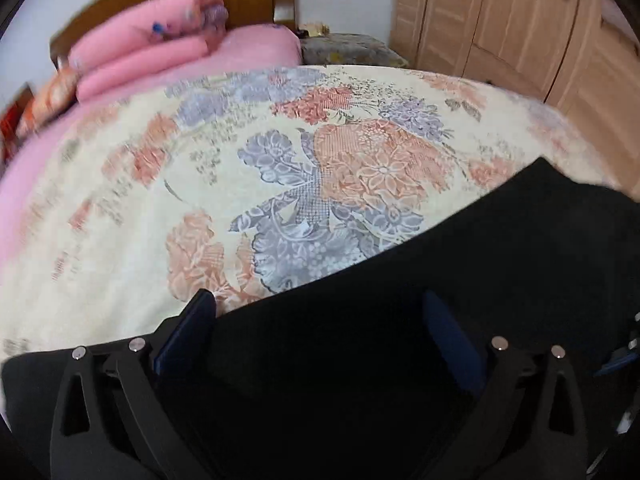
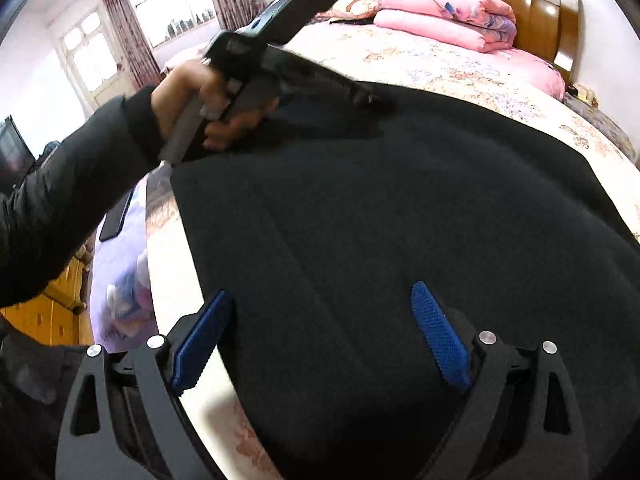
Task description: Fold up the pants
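Observation:
Black pants lie spread flat on a floral bedspread. In the right wrist view my right gripper hovers open over the near part of the pants; its left blue pad is at the cloth's left edge and its right pad is over the fabric. A hand in a dark sleeve holds my left gripper at the far edge of the pants. In the left wrist view the left gripper stands open over the pants, with nothing pinched between its fingers.
A folded pink quilt lies against the wooden headboard. A wooden wardrobe stands beyond the bed. A flat dark object rests on a lilac cloth by the bed's left edge. Curtained windows fill the far wall.

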`<state>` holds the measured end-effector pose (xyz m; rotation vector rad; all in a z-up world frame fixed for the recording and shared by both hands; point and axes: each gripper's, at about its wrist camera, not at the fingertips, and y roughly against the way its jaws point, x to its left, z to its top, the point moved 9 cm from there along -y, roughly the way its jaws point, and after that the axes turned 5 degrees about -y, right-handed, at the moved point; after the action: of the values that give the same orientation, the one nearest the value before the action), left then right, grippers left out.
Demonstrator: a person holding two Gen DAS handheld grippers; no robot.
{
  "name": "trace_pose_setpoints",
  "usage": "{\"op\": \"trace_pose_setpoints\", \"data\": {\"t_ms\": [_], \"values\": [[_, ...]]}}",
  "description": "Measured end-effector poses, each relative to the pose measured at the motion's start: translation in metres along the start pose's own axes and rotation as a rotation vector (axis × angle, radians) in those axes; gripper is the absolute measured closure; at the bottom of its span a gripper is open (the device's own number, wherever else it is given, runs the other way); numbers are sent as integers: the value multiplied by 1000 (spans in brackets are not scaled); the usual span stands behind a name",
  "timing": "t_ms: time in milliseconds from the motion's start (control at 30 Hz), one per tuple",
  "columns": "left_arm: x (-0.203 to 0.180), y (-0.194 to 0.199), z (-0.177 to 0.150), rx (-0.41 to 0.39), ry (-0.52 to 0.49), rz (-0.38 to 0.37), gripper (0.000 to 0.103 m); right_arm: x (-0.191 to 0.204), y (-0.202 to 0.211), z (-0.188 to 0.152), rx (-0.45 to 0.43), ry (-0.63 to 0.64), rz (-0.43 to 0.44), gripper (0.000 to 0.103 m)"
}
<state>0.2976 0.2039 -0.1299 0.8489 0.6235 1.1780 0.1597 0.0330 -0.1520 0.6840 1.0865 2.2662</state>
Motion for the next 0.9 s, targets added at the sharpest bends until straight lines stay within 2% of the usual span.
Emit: {"op": "trace_pose_setpoints", "data": {"t_ms": [167,267,367,467,500,533,600,667,700,767,867,900], "values": [[-1,2,0,-3,-5,-3,1,3,4,2,59,37,-47,14],[-3,5,-1,-6,-5,-6,1,29,7,23,-21,103,-33,14],[-3,5,-1,-9,1,-19,1,71,-3,51,-104,145,83,15],[-3,5,-1,-9,-7,-21,1,79,-23,70,-124,130,42,19],[-3,5,-1,-9,-8,-22,1,74,-33,75,-124,108,-22,19],[-3,6,-1,-9,-9,-22,1,67,-44,75,-104,75,-69,19],[-3,6,-1,-11,-6,-26,1,69,-60,62,-36,60,-61,15],[-3,7,-2,-15,1,-37,1,78,-57,52,-49,168,-116,15],[-3,7,-1,-16,2,-40,1,75,-53,48,-31,135,-95,14],[-3,7,-1,-16,3,-42,1,72,-49,44,-15,145,-80,14],[-3,8,-1,-19,-2,-30,1,74,-45,48,28,133,-98,14],[-4,9,0,-20,-5,-25,1,77,-42,54,13,125,-100,14]]}}
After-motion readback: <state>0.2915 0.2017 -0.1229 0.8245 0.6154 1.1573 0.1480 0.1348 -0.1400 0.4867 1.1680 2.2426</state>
